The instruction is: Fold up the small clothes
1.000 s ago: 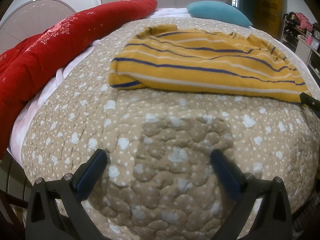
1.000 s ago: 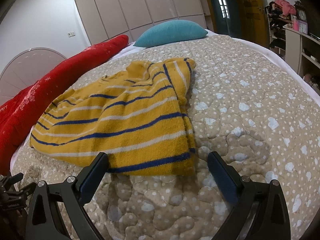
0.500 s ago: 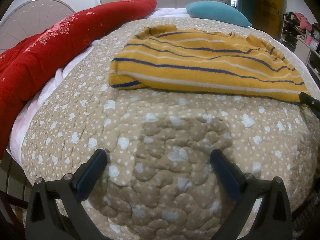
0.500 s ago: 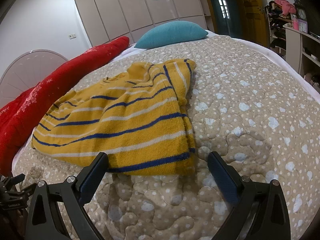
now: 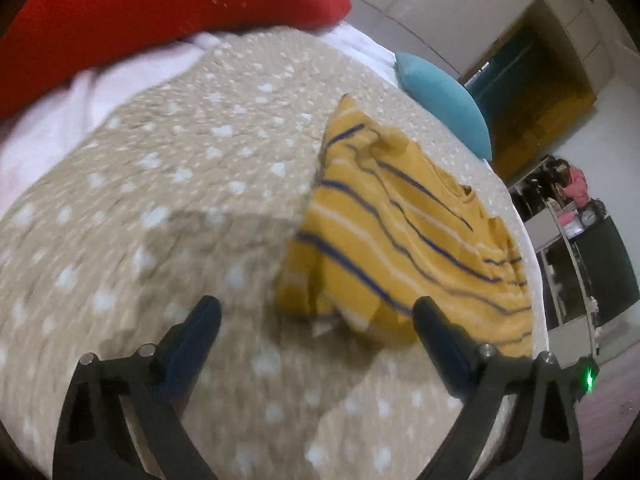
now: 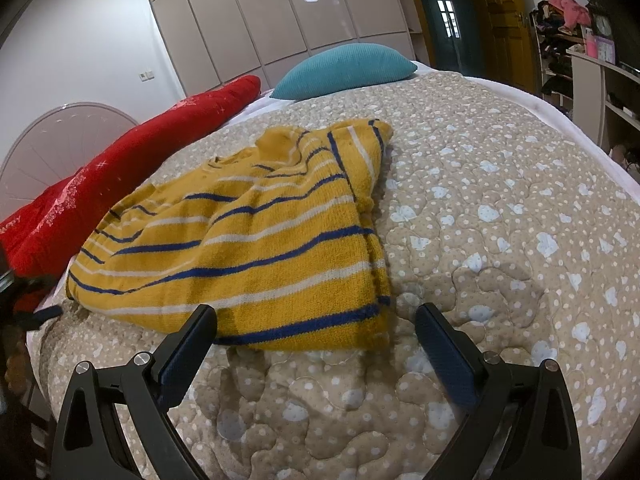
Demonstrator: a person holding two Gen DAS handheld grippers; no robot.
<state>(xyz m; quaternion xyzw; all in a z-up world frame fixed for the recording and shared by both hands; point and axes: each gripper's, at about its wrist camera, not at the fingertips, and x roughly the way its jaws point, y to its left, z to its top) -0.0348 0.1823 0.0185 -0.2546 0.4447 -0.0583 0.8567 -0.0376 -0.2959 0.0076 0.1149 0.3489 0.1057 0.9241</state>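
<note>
Here the mustard-yellow knitted sweater with blue and white stripes [image 6: 248,248] lies rumpled on the beige quilted bedspread with pale hearts and dots [image 6: 500,240], its hem nearest the right gripper [image 6: 316,344], its long axis running toward the long red bolster [image 6: 132,168]. Bare quilt lies open on its right. The left gripper [image 5: 316,332] hovers tilted at a sweater corner. Both grippers' jaws are spread wide, holding nothing. A teal pillow [image 6: 348,68] lies beyond.

A home bedroom. A bed under a beige dotted quilt [image 6: 500,220] fills the frame, with a teal pillow [image 6: 348,68] and red bolster [image 6: 132,160] toward the upper left. Glossy wardrobe doors [image 6: 256,20] line the top, and cluttered shelves [image 6: 568,40] stand at upper right.
</note>
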